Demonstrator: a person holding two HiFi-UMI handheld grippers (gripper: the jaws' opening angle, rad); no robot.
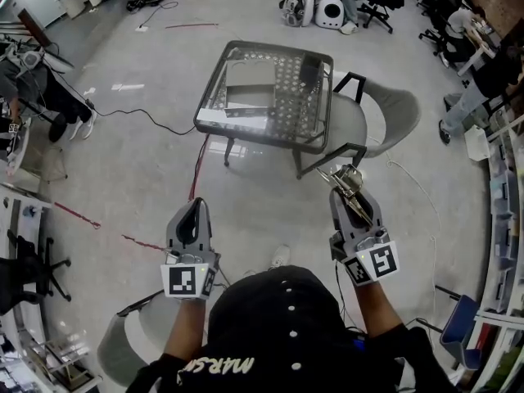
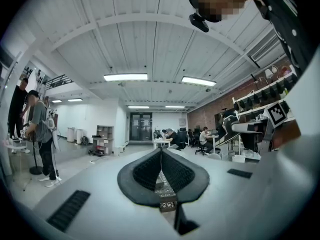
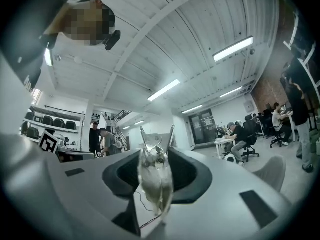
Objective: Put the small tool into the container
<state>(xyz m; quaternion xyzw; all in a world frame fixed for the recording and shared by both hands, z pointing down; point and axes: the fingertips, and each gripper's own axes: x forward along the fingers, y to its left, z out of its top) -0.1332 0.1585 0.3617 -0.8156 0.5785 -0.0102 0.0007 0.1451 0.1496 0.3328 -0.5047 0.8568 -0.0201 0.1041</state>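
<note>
The small tool (image 1: 347, 180), a pair of little metal pliers with pale see-through handles, sticks out of my right gripper (image 1: 350, 188), which is shut on it. In the right gripper view the tool (image 3: 155, 180) stands between the dark pads, its two metal tips pointing up. My left gripper (image 1: 191, 213) is held at the lower left, shut with nothing in it; its pads meet in the left gripper view (image 2: 161, 156). The perforated metal container (image 1: 291, 90) rests on a glass table (image 1: 219, 113) ahead, well beyond both grippers.
A grey chair (image 1: 391, 111) stands right behind the table. Red and black cables (image 1: 195, 170) run over the floor to the left. People sit at desks along the far edges of the room. A second chair (image 1: 135, 327) is at my lower left.
</note>
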